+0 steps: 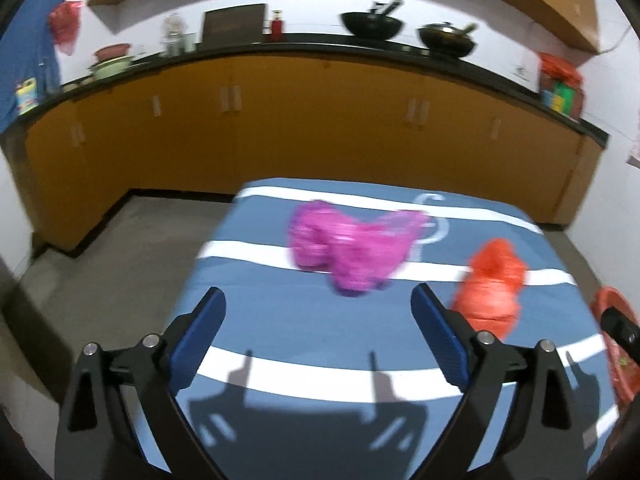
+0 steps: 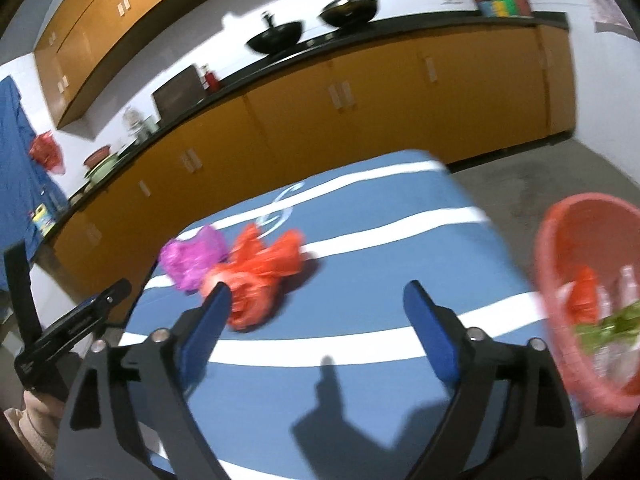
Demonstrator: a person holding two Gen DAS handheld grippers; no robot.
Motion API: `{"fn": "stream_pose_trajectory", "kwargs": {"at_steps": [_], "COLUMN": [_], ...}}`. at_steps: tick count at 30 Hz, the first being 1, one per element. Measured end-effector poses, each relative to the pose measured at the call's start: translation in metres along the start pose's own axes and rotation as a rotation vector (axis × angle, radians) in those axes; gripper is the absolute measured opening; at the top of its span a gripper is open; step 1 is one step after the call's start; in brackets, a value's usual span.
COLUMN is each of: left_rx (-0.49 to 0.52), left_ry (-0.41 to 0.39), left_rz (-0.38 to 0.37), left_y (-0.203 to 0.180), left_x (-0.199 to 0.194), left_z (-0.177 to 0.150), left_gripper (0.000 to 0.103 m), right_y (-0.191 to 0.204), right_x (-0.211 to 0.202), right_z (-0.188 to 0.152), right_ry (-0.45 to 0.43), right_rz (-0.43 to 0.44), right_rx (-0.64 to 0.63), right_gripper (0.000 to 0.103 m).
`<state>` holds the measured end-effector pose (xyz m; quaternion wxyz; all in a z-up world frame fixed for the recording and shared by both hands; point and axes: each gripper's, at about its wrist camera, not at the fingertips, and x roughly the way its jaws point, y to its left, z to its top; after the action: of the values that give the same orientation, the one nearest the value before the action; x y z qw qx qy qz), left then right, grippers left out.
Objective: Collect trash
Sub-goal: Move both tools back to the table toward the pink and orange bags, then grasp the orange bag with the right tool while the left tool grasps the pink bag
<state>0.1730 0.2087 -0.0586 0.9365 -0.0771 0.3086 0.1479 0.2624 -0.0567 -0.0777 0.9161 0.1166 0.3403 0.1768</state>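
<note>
A crumpled pink plastic bag (image 1: 352, 252) and a crumpled orange plastic bag (image 1: 494, 286) lie on a table with a blue, white-striped cloth (image 1: 304, 320). My left gripper (image 1: 320, 300) hangs open above the cloth, just short of the pink bag, with nothing between its blue pads. In the right wrist view the orange bag (image 2: 260, 276) lies beyond the left fingertip of my right gripper (image 2: 318, 296), which is open and holds nothing; the pink bag (image 2: 194, 258) sits to its left. A red basket (image 2: 592, 296) at the table's right holds trash.
Orange kitchen cabinets (image 1: 304, 120) under a black counter with woks (image 1: 372, 24) run behind the table. Grey floor (image 1: 100, 264) lies left of the table and also right of it (image 2: 532, 176). The red basket (image 1: 616, 340) shows at the right edge. The left gripper's body (image 2: 68, 328) and a hand appear at lower left.
</note>
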Motion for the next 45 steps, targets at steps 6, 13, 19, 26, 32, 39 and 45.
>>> {"fn": "stream_pose_trajectory", "kwargs": {"at_steps": [6,13,19,26,32,39,45], "left_rx": [0.017,0.010,-0.020,-0.052,-0.017,0.015,0.053], "left_ry": [-0.008,-0.024,0.000,0.028,0.049,0.138,0.165], "left_rz": [0.071,0.070,0.038,-0.028,-0.066,-0.130,-0.134], "left_y": [0.031,0.044,0.045,0.025,0.004,-0.013,-0.018], "left_x": [0.022,0.046,0.062,0.078,0.101,0.129,0.140], "left_z": [0.009,0.025,0.029,0.036,0.048,0.050,0.043], "left_gripper": [0.095,0.097,0.101,0.101,0.101,0.101,0.101], "right_y": [0.043,0.071,0.072,0.064,0.043,0.031,0.029], "right_x": [0.043,0.084,0.104,0.103,0.089,0.082,0.080], "right_z": [-0.006,0.000,-0.005,-0.007,-0.008,-0.007,-0.008], "right_ry": [0.045,0.054,0.072,0.076,0.065,0.070,0.073], "right_rz": [-0.017,-0.106,-0.148,-0.126,-0.142,-0.145,-0.138], "right_rx": [-0.003,-0.040,-0.068,-0.111,-0.108,-0.096,-0.092], "right_gripper": [0.091,0.095,0.089,0.059,0.056,0.056,0.056]}}
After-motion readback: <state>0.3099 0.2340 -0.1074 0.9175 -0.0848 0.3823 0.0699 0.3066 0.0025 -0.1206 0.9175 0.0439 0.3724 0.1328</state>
